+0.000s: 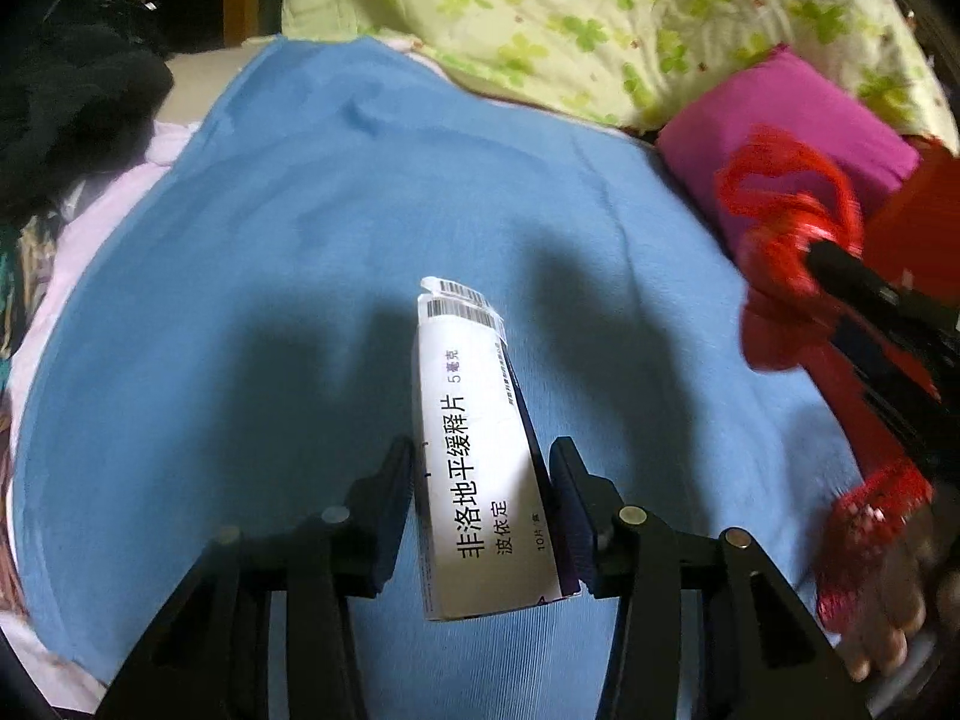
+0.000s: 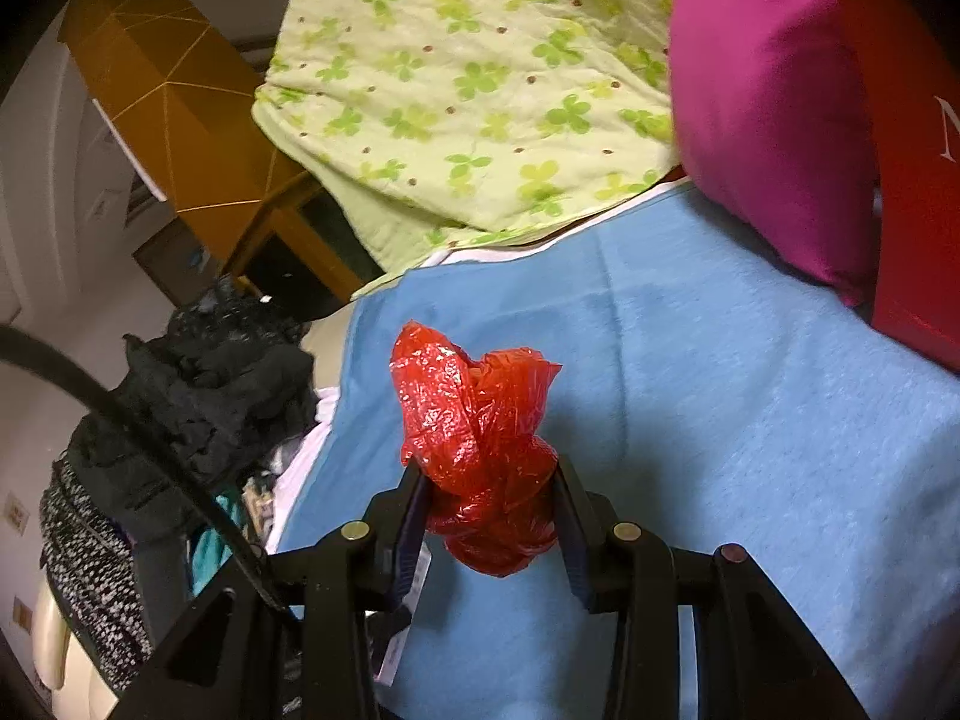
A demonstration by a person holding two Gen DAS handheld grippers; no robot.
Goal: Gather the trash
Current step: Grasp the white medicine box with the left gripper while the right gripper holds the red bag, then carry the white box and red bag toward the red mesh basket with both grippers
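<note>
My left tongs [image 1: 480,510] were clamped on a white medicine box [image 1: 480,456]; my right tongs [image 2: 489,516] pinched a red plastic bag [image 2: 480,444]. Beneath both: blue blanket [image 1: 300,270]. Ahead: clover-print quilt [image 2: 456,96], magenta pillow [image 2: 768,114]. Left of right tongs: dark clothes heap [image 2: 198,396].

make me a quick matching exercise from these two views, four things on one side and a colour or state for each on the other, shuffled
Things:
1. medicine box
2. plastic bag
3. pillow
4. quilt

Colour or state:
A. magenta, lying at the far edge of the blue blanket
B. pale green with a clover print
C. white with black print, clamped in the left gripper
D. red and crumpled, clamped in the right gripper

Pairs: 1-C, 2-D, 3-A, 4-B
</note>
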